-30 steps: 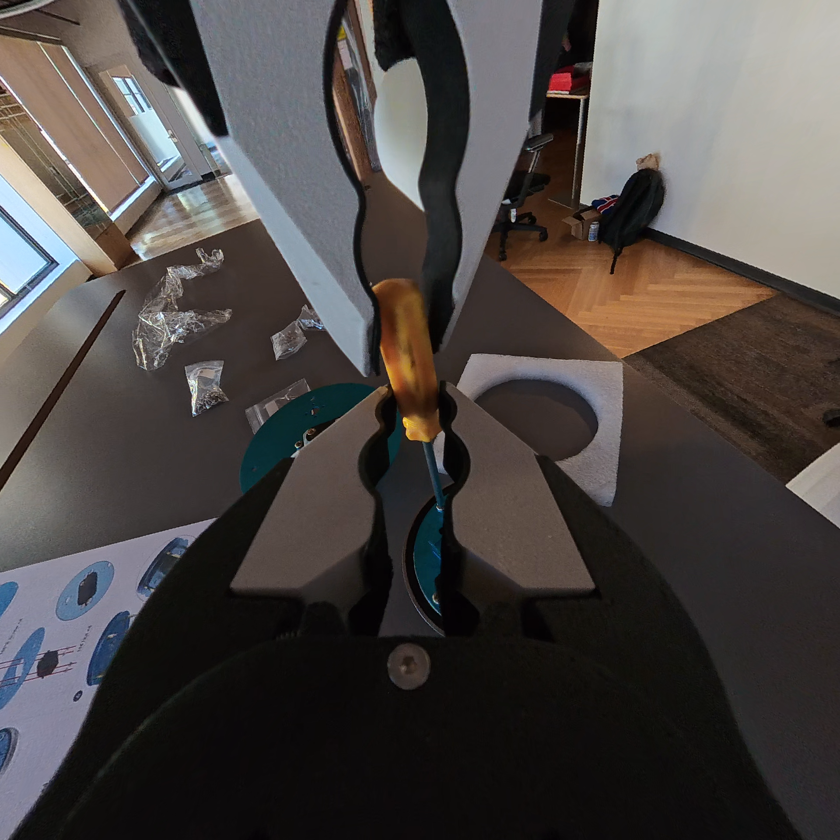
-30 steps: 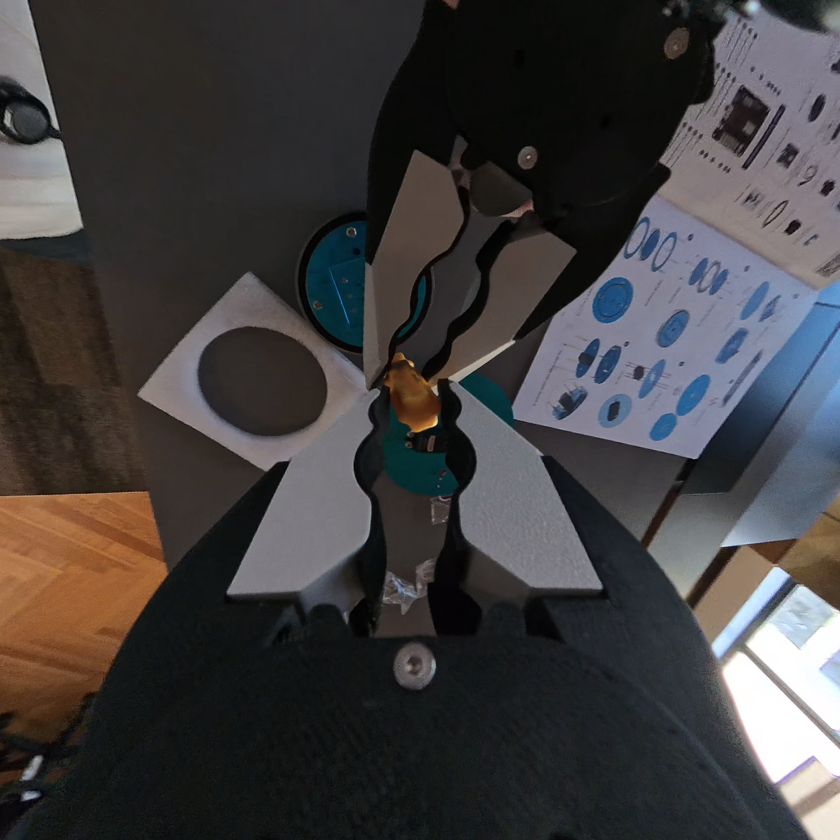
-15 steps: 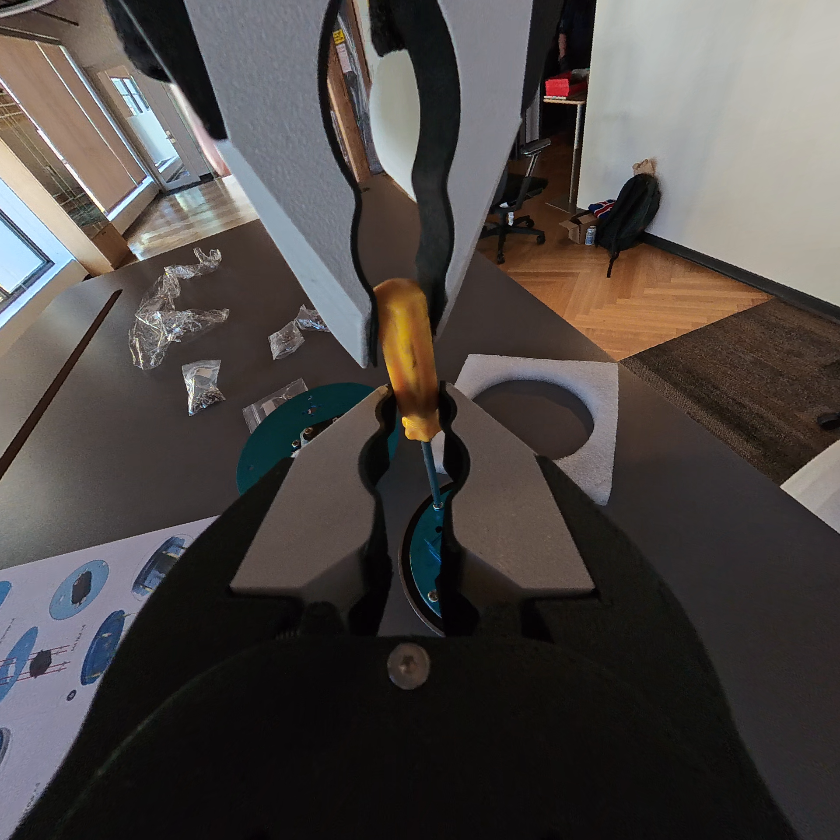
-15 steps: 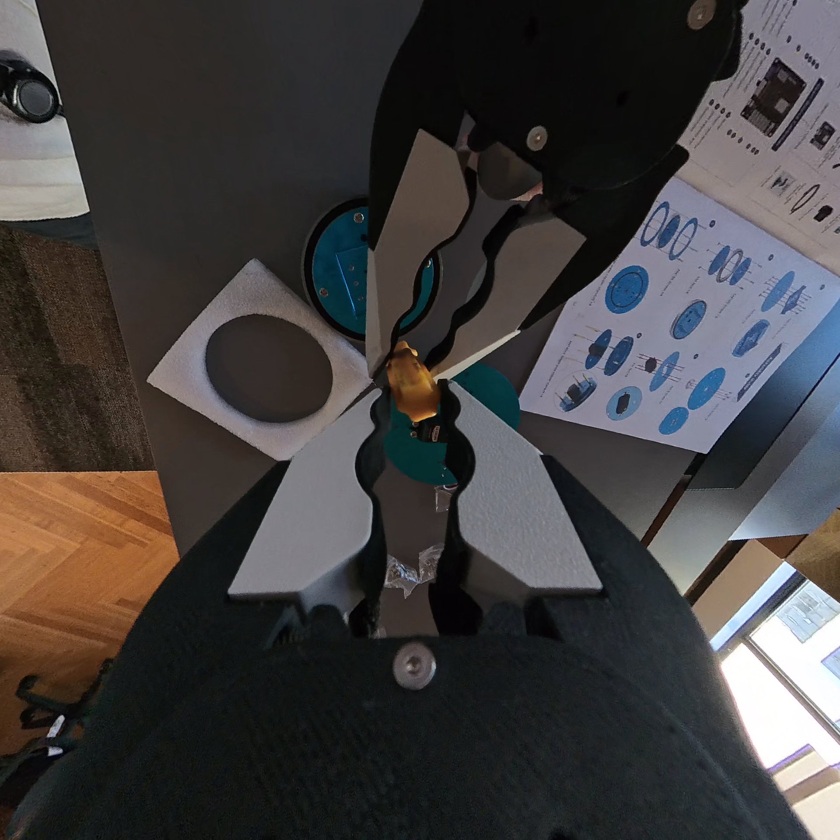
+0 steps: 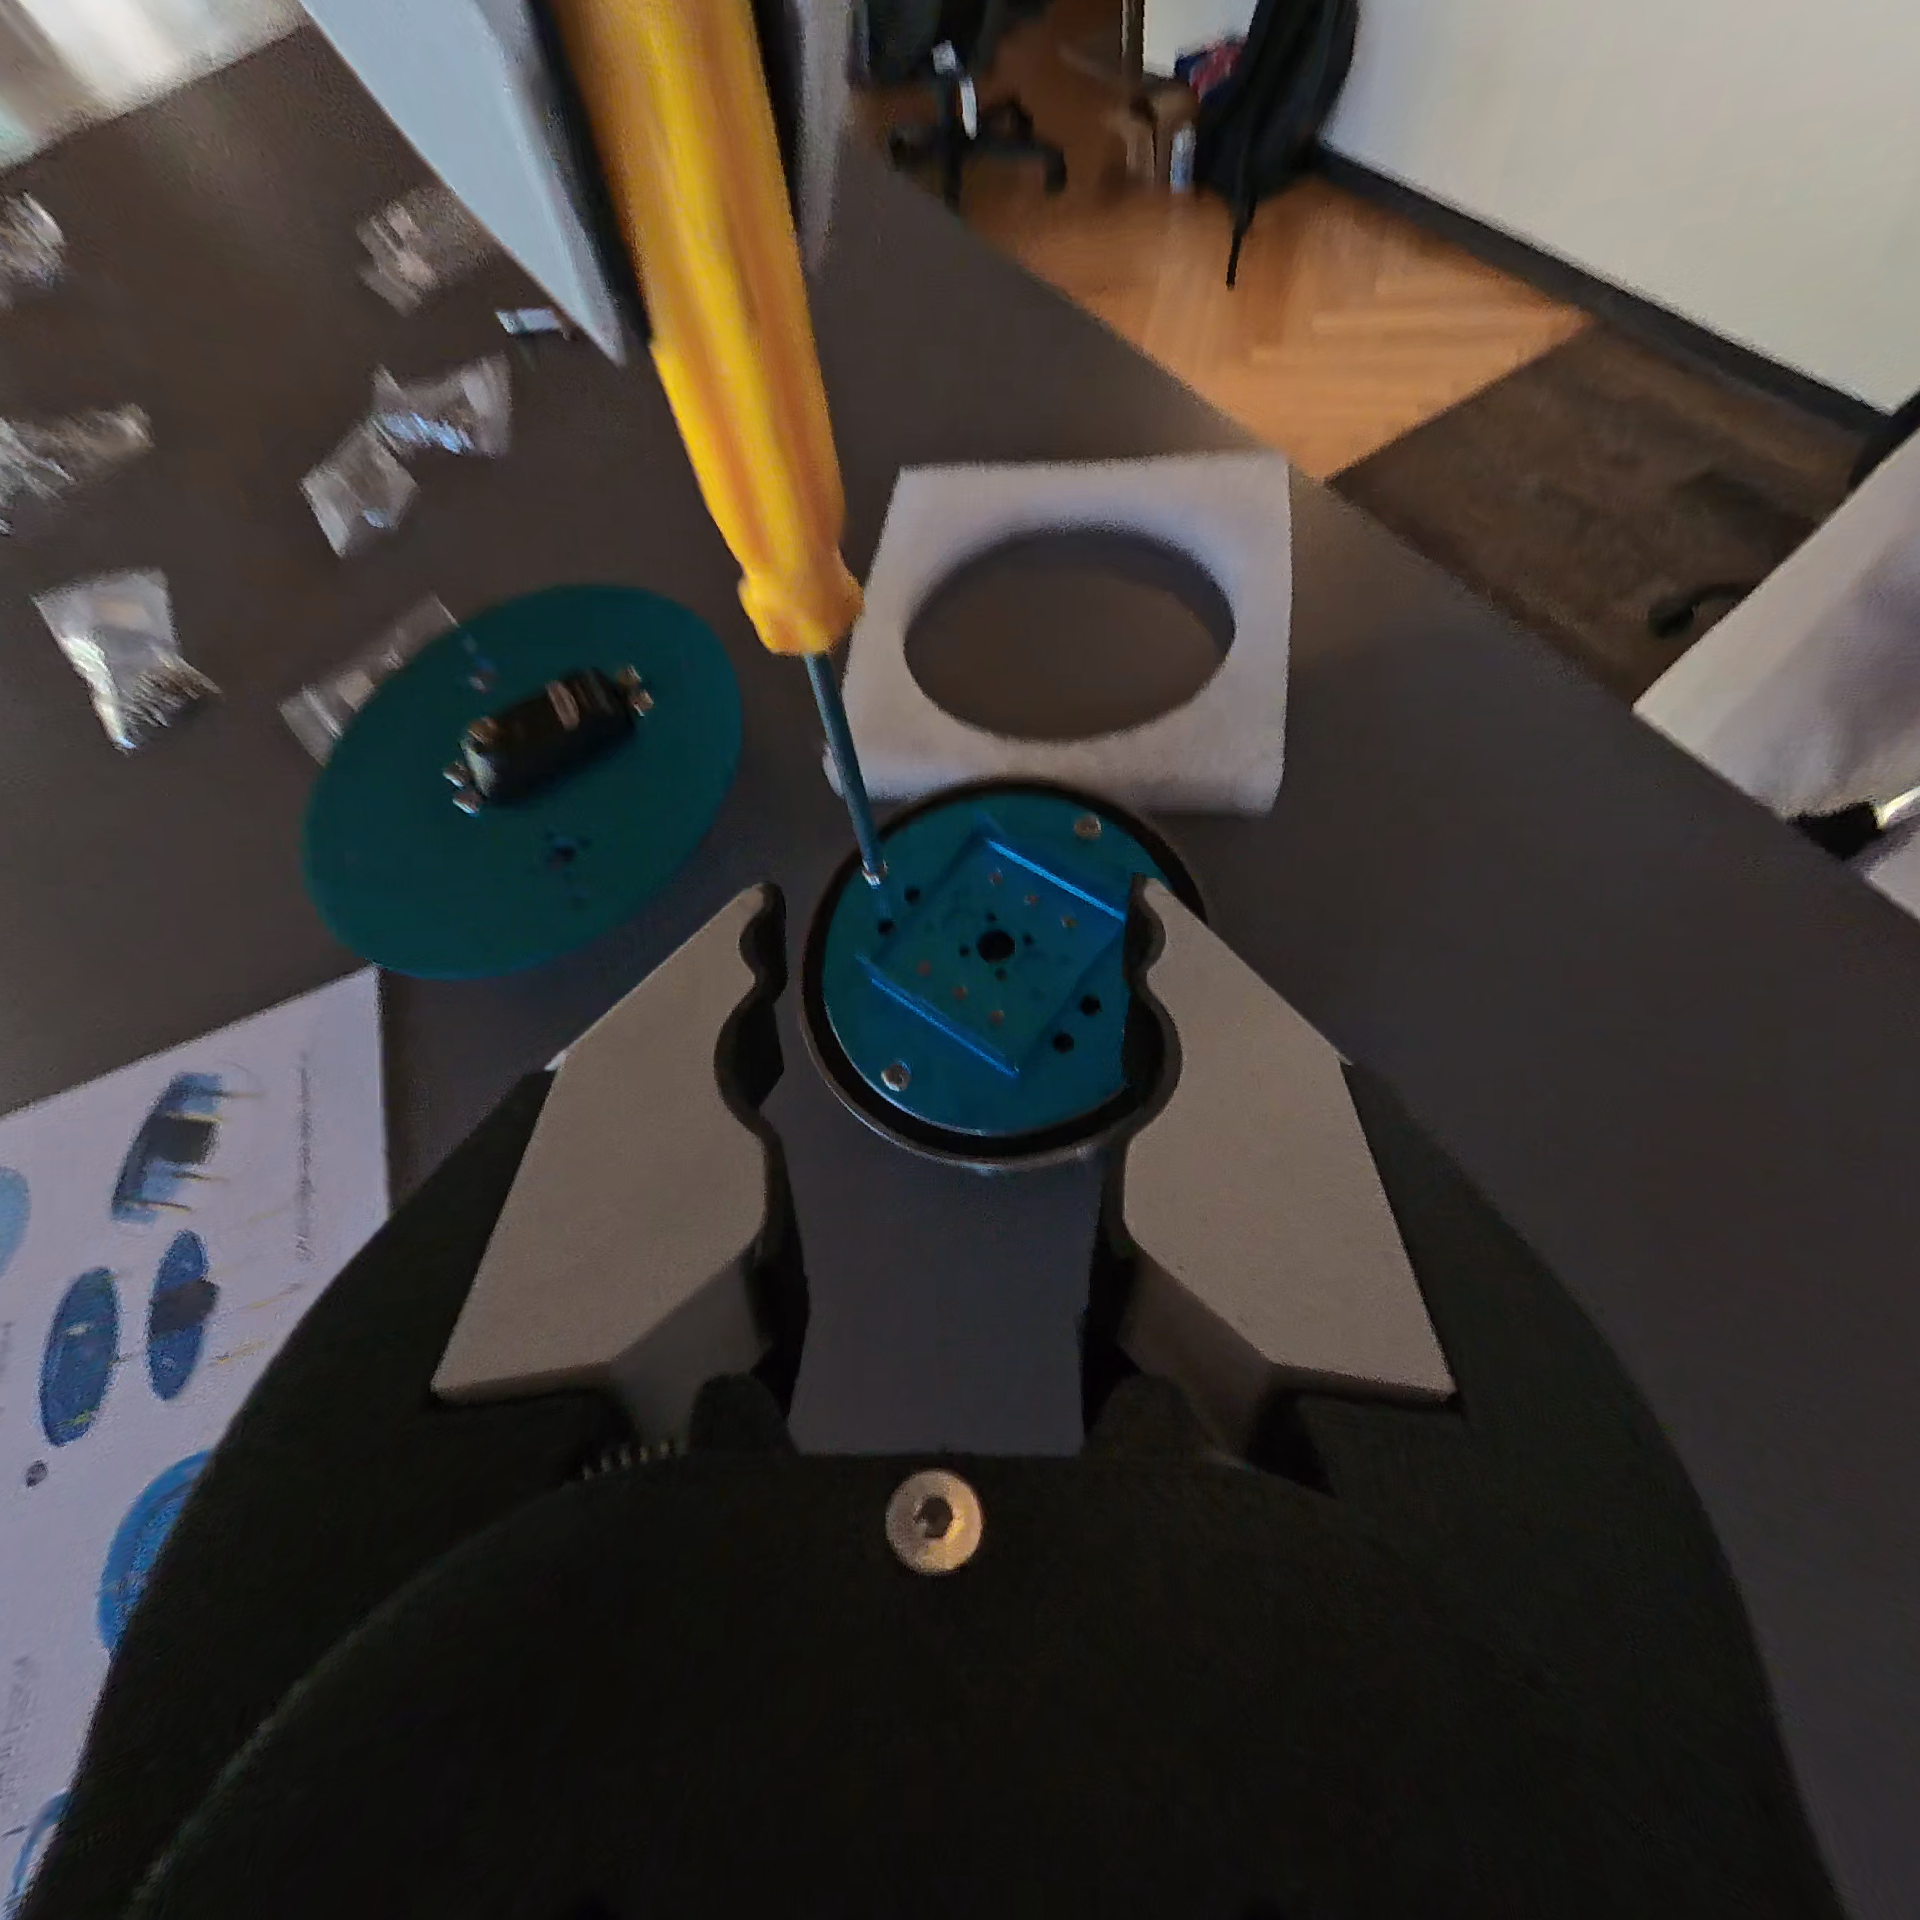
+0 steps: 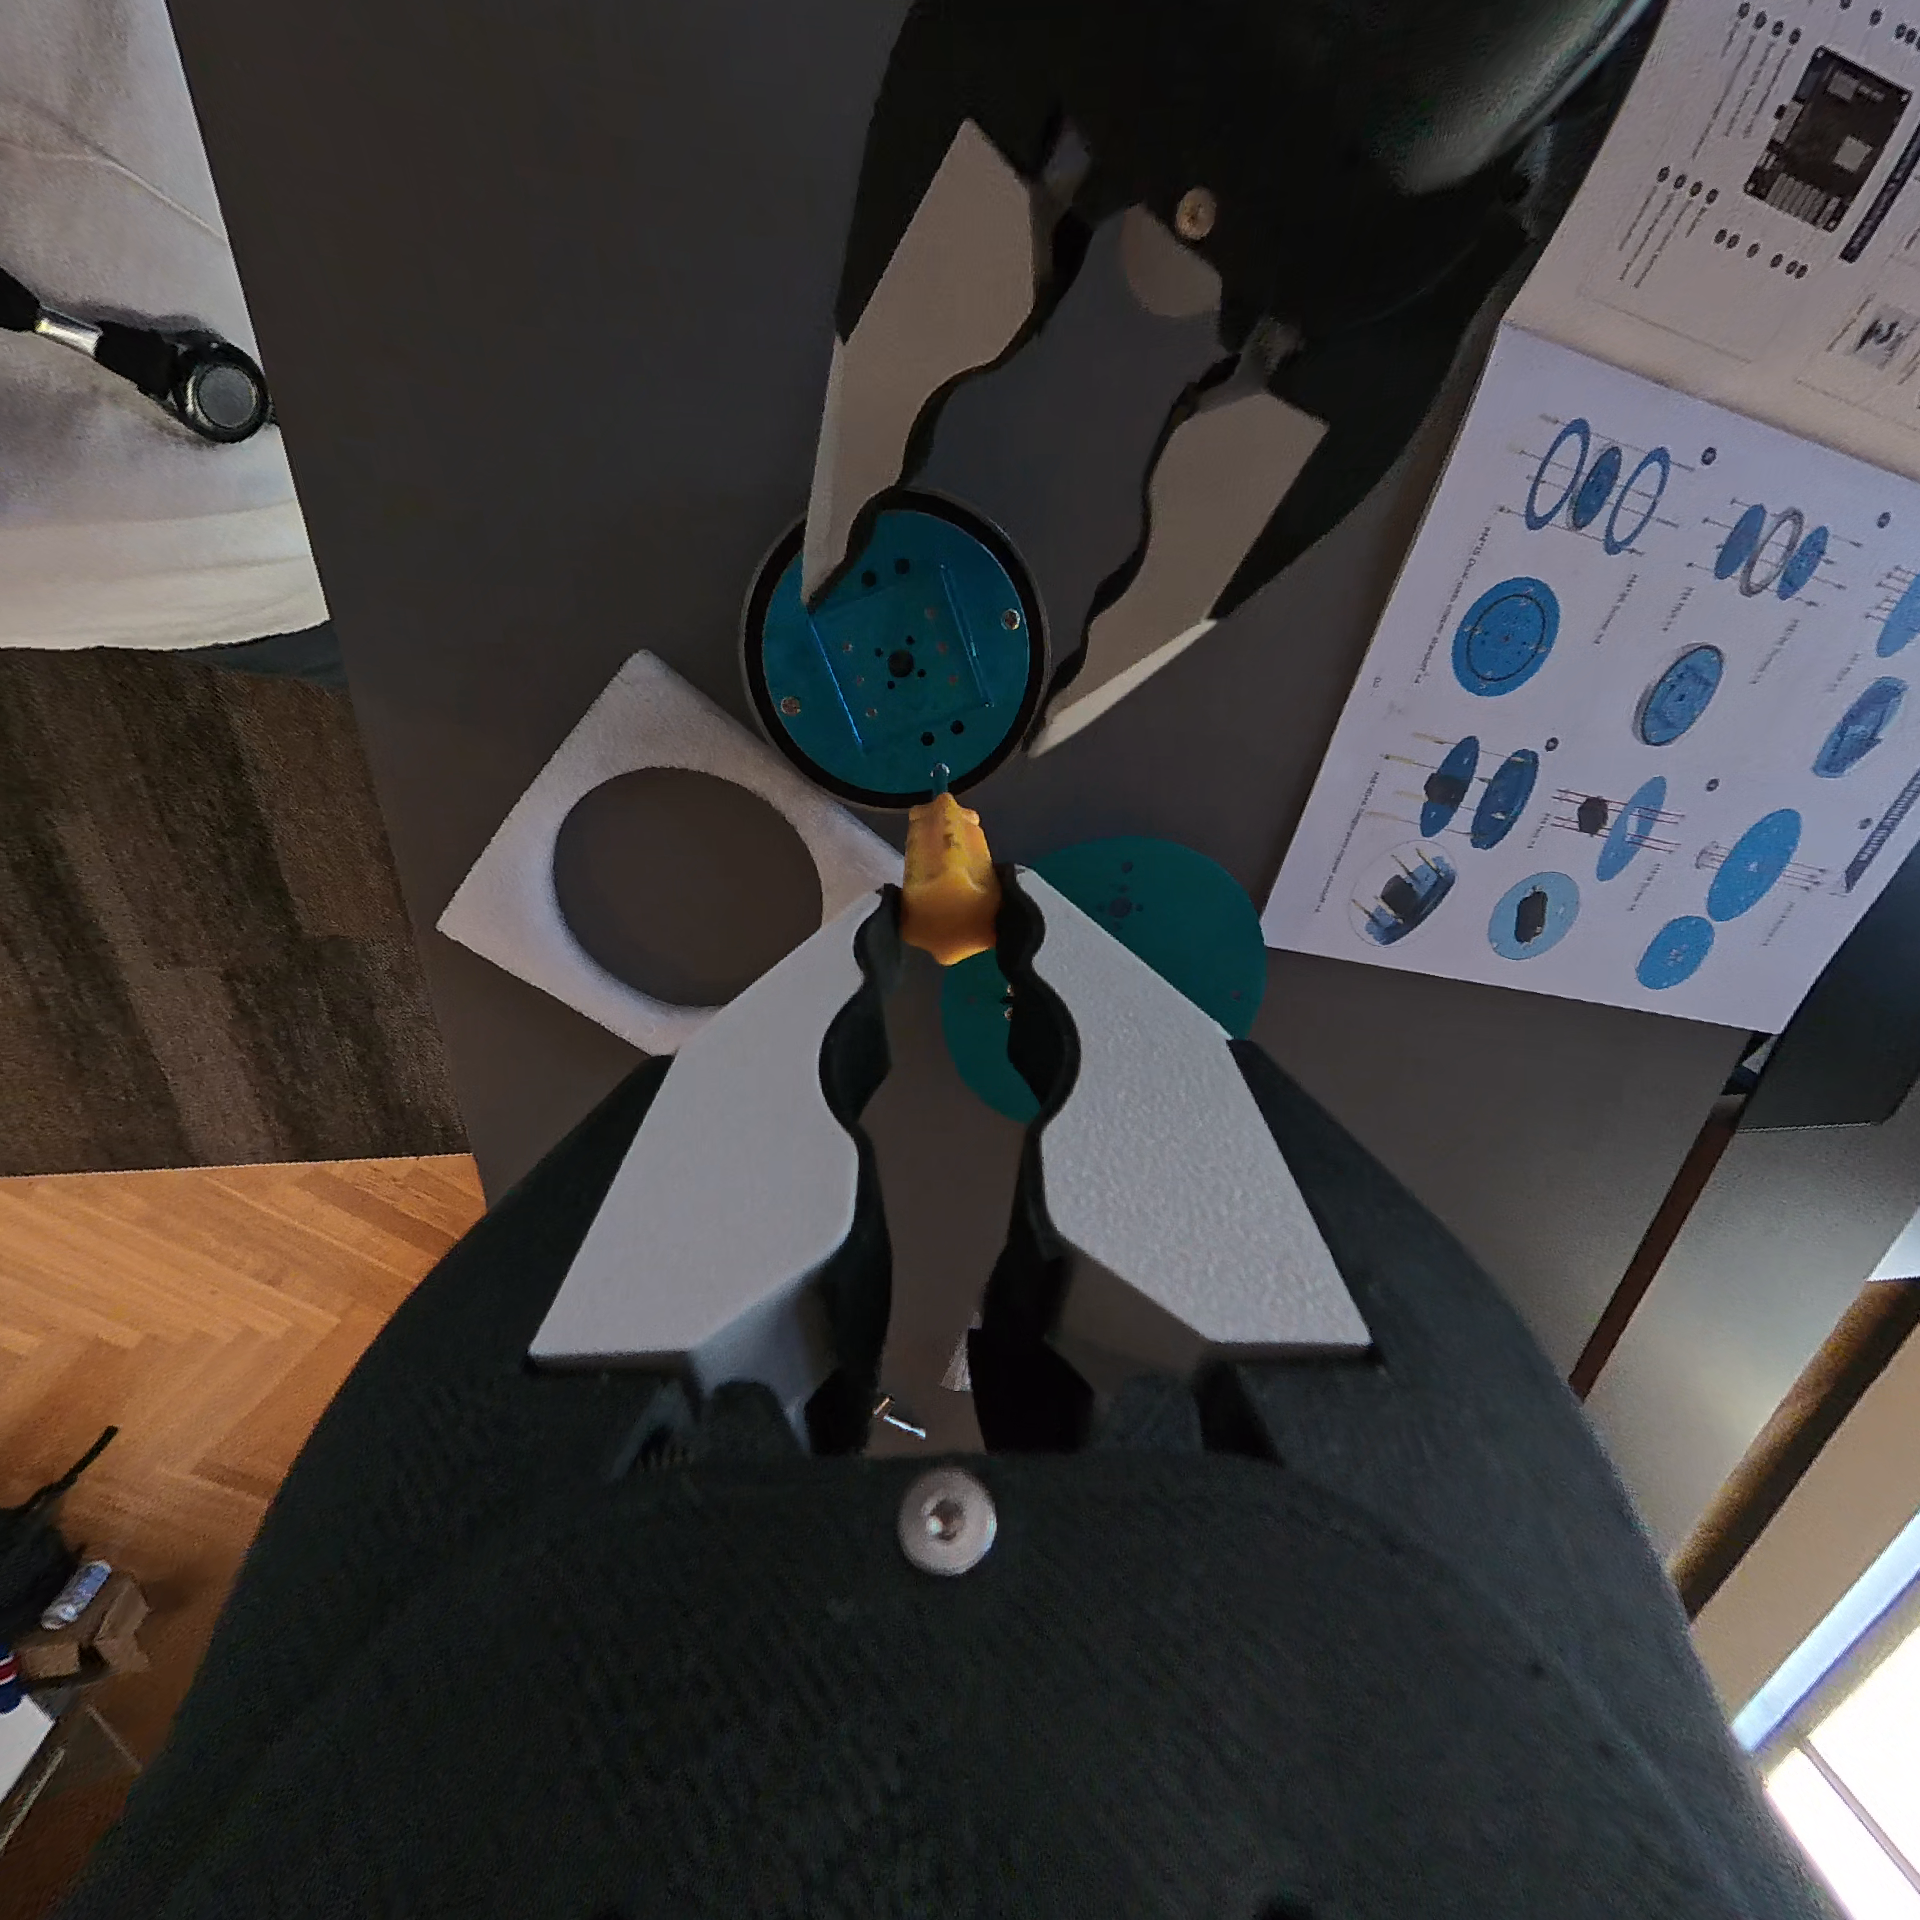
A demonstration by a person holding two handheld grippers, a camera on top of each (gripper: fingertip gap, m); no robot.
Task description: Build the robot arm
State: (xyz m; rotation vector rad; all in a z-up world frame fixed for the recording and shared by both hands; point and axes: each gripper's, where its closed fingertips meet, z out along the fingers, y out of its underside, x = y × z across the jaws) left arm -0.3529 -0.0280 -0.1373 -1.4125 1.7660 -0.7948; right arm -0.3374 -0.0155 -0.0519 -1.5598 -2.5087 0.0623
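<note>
Right claw: closed on the yellow handle of a small screwdriver, gripped at the fingertips so the thin blade points down and away from the camera.
Left claw: jaws wide apart, holding nothing; the fingers stand either side of the round blue disc. I cannot tell whether they touch its dark rim; seemingly placed to steady it.
Screwdriver tip: resting on a small screw near the disc's edge, on the side facing the teal plate. The shaft leans from the handle down to that screw.
Blue disc: flat on the dark worktop, towards its right edge, with a raised square middle part full of holes and a few screws round the rim. It sits between the left claw's fingertips, its near half inside the gap.
Foam square: white, with a round cut-out, touching or just beside the disc's far side, near the worktop's far right edge.
Teal plate: flat, just left of the disc, carrying a small black block fixed with screws.
Instruction sheet: printed paper with blue drawings, at the worktop's near left side beside the left claw.
Small bags: clear packets scattered on the far left part of the worktop, well apart from both claws.
</note>
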